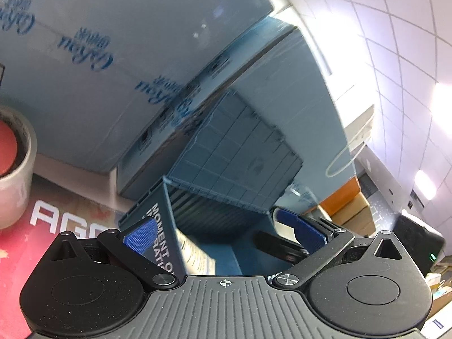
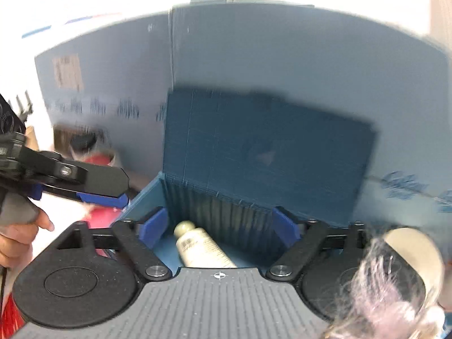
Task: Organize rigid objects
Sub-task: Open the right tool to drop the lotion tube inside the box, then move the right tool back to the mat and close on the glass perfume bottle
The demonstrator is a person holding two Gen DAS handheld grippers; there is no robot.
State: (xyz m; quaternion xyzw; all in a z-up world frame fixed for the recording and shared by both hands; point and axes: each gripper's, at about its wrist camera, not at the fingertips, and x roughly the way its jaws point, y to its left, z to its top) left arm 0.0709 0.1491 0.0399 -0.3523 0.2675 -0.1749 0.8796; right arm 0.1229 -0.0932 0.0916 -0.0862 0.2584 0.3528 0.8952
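A dark blue box (image 2: 214,197) with its lid (image 2: 268,147) raised stands in front of me. A cream bottle (image 2: 200,250) lies inside it. My right gripper (image 2: 219,228) is open, its blue pads (image 2: 154,227) inside the box on either side of the bottle, which lies loose between them. In the left wrist view the same box (image 1: 163,226) and raised lid (image 1: 240,158) show close up. My left gripper (image 1: 223,234) is open, with one pad (image 1: 141,236) outside the box's left wall. It also shows in the right wrist view (image 2: 101,196), left of the box.
A roll of tape (image 1: 14,169) stands on a red printed surface (image 1: 42,240) at left. A light blue foam board (image 1: 113,56) rises behind the box. A round cream object with pale fibres (image 2: 404,276) is at the right. Cardboard boxes (image 1: 353,209) lie beyond.
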